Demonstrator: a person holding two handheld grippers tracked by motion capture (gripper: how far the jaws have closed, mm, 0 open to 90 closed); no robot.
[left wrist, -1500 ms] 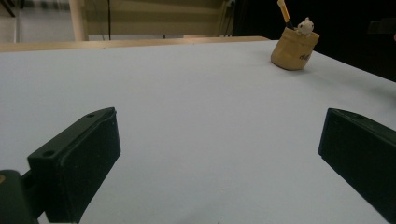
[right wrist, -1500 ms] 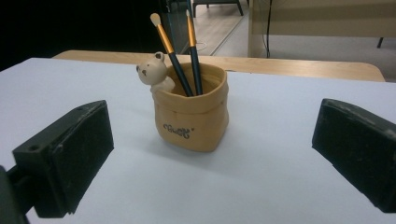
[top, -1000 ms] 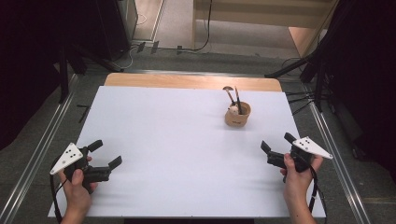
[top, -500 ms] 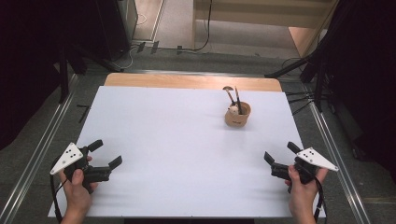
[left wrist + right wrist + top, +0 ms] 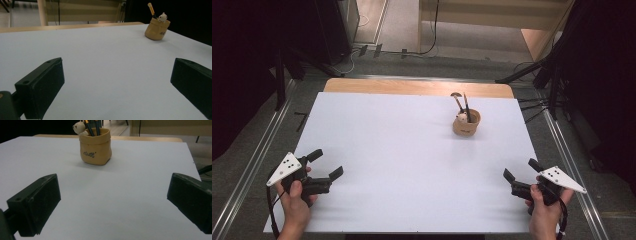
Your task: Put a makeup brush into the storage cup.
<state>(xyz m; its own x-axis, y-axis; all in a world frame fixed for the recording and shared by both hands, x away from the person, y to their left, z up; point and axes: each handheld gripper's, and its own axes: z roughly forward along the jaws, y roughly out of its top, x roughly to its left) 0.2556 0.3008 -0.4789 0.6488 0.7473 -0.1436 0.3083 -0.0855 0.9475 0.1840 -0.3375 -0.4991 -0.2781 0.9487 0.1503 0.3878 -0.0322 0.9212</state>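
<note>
Both grippers sit low over the matte white worktop (image 5: 412,165), left gripper (image 5: 326,164) near the front-left corner, right gripper (image 5: 519,170) near the front-right, jaws wide and empty. A tan sack-shaped holder (image 5: 466,123) with pencils and a little bear stands toward the back-right.

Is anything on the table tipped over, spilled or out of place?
Nothing stands out. The tan pen holder stands upright on the white table, its pens and small bear figure inside, nothing spilled around it.
</note>
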